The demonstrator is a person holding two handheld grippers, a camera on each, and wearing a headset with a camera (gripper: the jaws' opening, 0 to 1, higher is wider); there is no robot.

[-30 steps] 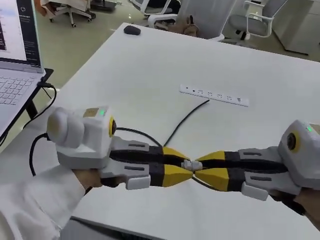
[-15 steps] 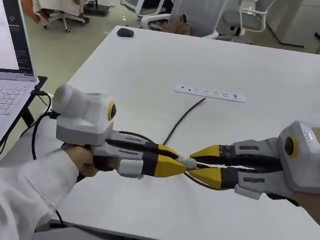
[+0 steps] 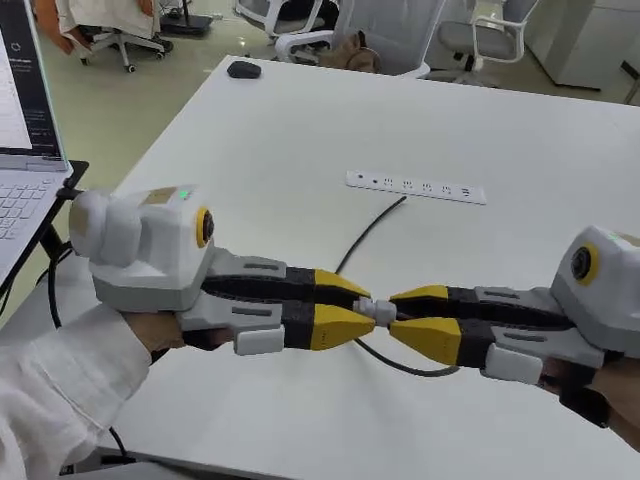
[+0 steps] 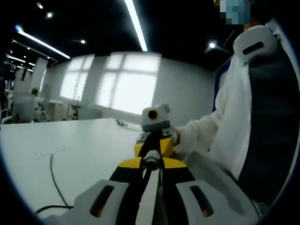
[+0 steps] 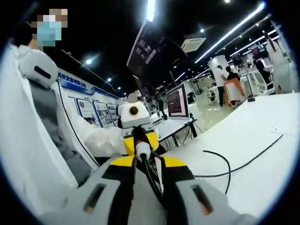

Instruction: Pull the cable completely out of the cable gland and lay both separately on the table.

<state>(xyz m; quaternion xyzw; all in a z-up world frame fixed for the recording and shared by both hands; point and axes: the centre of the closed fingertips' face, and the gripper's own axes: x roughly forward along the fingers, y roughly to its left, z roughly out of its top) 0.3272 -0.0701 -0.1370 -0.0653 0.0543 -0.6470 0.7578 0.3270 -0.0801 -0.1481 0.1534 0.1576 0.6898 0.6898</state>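
Observation:
A small white cable gland [image 3: 378, 311] hangs above the white table [image 3: 300, 130] between two grippers that meet tip to tip. My left gripper [image 3: 366, 308] comes in from the left and is shut on the gland [image 4: 151, 159]. Opposite it, my right gripper [image 3: 393, 312] is shut on the black cable [image 5: 151, 176], which runs out of the gland [image 5: 142, 150] and back between its jaws. Below the grippers the cable [image 3: 400, 365] loops on the table, then runs off toward the back [image 3: 372, 232].
A white power strip [image 3: 415, 187] lies beyond the grippers, mid-table. A black mouse [image 3: 242, 69] sits at the far left corner. An open laptop [image 3: 15, 120] stands on a stand to the left. Office chairs [image 3: 400, 30] stand behind the table.
Both grippers have stayed tip to tip at the gland. The right gripper's jaws, spread wider half a second ago, have narrowed onto the cable. The left gripper has levelled out.

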